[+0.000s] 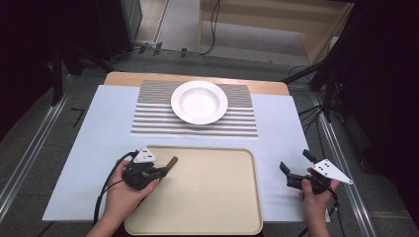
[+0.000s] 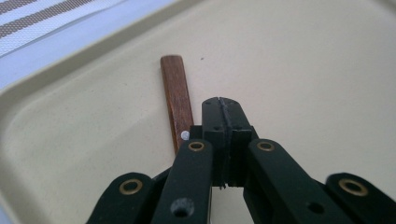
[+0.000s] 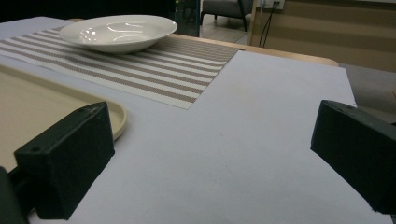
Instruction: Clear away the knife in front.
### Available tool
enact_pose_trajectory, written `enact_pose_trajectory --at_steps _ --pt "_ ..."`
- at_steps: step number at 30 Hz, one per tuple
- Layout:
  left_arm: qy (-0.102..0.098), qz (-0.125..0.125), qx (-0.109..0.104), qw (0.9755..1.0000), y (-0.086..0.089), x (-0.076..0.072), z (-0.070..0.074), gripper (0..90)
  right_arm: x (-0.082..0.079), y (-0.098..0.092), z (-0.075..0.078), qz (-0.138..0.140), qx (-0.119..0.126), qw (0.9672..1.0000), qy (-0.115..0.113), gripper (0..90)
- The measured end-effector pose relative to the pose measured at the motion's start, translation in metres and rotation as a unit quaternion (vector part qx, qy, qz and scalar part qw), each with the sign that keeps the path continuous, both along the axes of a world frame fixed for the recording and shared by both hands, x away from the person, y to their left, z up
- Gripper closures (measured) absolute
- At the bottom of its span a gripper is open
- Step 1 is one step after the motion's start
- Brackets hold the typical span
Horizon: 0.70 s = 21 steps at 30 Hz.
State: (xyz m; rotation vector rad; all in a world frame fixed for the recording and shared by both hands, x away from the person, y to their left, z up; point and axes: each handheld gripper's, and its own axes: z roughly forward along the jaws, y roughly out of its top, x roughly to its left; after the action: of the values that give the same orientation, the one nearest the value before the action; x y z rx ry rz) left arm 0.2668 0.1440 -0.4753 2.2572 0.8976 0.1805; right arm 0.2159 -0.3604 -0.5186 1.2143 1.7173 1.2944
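Observation:
My left gripper (image 1: 164, 171) hovers over the near left part of a beige tray (image 1: 222, 207), held in a hand. In the left gripper view its jaws (image 2: 223, 106) are pressed together with nothing visible between them. A brown wooden handle (image 2: 176, 98) lies on the tray just left of the jaws; its near end is hidden under the gripper. From above, the same handle (image 1: 171, 162) pokes out past the jaw tips. To the right of the tray, my right gripper (image 1: 296, 162) rests over the white sheet with its jaws (image 3: 210, 154) wide apart and nothing between them.
A white plate (image 1: 199, 102) sits on a striped placemat (image 1: 148, 121) at the far middle of the table. A white sheet (image 1: 89, 148) covers the tabletop under the tray. Dark stands and cables flank the table.

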Motion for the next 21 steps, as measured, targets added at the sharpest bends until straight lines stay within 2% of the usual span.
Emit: enact_pose_trajectory --at_steps 3,7,13,15,21 --pt "0.002 -0.001 0.030 0.9995 -0.007 0.005 -0.010 89.6 0.000 0.000 0.000 0.000 -0.001 1.0000 0.000 0.0" --pt "-0.001 0.005 0.041 0.9991 -0.002 0.006 -0.012 89.7 0.000 0.000 0.000 -0.001 0.000 1.0000 0.001 0.0" --pt "0.009 0.022 0.034 0.9992 0.024 0.010 -0.011 89.7 0.000 0.000 0.000 -0.001 -0.001 1.0000 0.001 0.0" --pt "0.015 0.031 0.024 0.9991 0.036 0.010 -0.009 89.7 0.000 0.000 0.000 -0.001 -0.001 1.0000 0.000 0.0" --pt "0.016 0.049 0.024 0.9984 0.048 0.011 -0.011 89.5 0.000 0.000 0.000 -0.002 -0.001 1.0000 0.000 0.0"
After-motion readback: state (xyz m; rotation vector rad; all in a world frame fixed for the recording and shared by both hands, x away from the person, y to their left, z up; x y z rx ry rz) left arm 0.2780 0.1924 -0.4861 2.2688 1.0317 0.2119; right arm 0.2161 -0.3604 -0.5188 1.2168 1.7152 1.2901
